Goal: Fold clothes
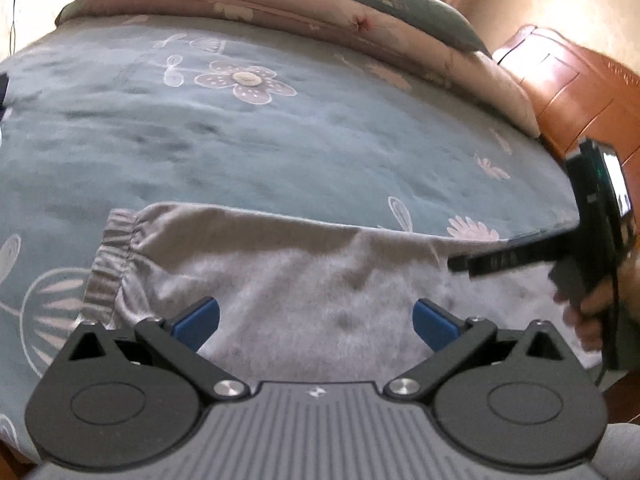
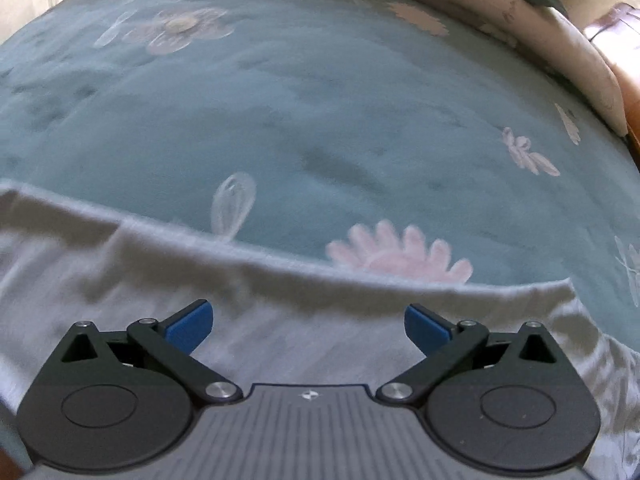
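Matt grey cloth trousers (image 1: 280,280)

A bed with a teal flowered cover (image 1: 280,152) carries grey trousers (image 1: 288,280), a folded pink quilt (image 1: 280,12) and a green pillow (image 1: 400,4).

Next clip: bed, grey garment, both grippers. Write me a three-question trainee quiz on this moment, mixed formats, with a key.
1. True or false: the left gripper is clamped on the grey garment.
2. Multiple choice: the garment's gathered elastic edge in the left wrist view lies A) left, B) right, C) out of view.
3. Fill in: the garment lies on a teal ____ bedspread.

Key: 1 false, both it and the right gripper stand open above the cloth; 2 A; 3 flowered.
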A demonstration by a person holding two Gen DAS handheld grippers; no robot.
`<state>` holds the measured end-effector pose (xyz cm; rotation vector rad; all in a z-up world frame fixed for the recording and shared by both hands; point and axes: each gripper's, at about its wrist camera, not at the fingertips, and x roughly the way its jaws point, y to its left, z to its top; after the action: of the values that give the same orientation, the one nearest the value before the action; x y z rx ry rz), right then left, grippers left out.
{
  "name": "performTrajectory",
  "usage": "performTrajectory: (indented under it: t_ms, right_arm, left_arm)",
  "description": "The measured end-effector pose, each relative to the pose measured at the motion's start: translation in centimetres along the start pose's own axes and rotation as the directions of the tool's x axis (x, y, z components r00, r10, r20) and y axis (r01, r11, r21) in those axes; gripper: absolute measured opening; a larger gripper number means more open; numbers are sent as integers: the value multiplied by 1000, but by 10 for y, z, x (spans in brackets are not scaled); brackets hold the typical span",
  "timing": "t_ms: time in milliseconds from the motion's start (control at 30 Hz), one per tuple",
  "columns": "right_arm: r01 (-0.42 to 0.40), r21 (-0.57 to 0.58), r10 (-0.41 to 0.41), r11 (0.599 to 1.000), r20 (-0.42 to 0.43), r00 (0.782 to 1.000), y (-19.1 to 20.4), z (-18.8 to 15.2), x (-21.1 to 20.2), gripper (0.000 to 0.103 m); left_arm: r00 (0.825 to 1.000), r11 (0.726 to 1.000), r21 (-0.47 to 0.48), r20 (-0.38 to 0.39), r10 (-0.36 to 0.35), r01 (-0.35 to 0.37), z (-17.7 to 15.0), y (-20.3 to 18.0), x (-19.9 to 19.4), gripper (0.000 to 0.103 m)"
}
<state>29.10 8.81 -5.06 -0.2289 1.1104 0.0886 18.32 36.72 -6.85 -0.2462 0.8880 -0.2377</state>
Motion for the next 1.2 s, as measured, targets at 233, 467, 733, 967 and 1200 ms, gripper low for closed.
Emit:
performTrajectory:
  t_ms: [233,467,733,967,1200]
  right_arm:
    - [-49,-48,48,998,-17,999,24,-24,2,103]
    - [-187,-121,194,975,50,980,2,-44,-4,103]
    - [-322,-41,324,946,93,941,-108,-69,-25,103]
    - [-362,-5,358,932,165,919,-153,-98,-16,103]
    - [-320,-43,321,946,239,916,-169,-113,-1,103]
  left_arm:
    - [1000,999,-21,4,27,-26,-23,1,-8,102]
    - [998,998,-9,24,62,-62,-22,-48,2,102]
    - [1000,997,-83,-12,-11,10,5,-144,61,102]
    - [1000,995,-100,-27,-10,8,12,-187,96,102]
    - [996,995,63,-47,-80,83,6,-208,110,102]
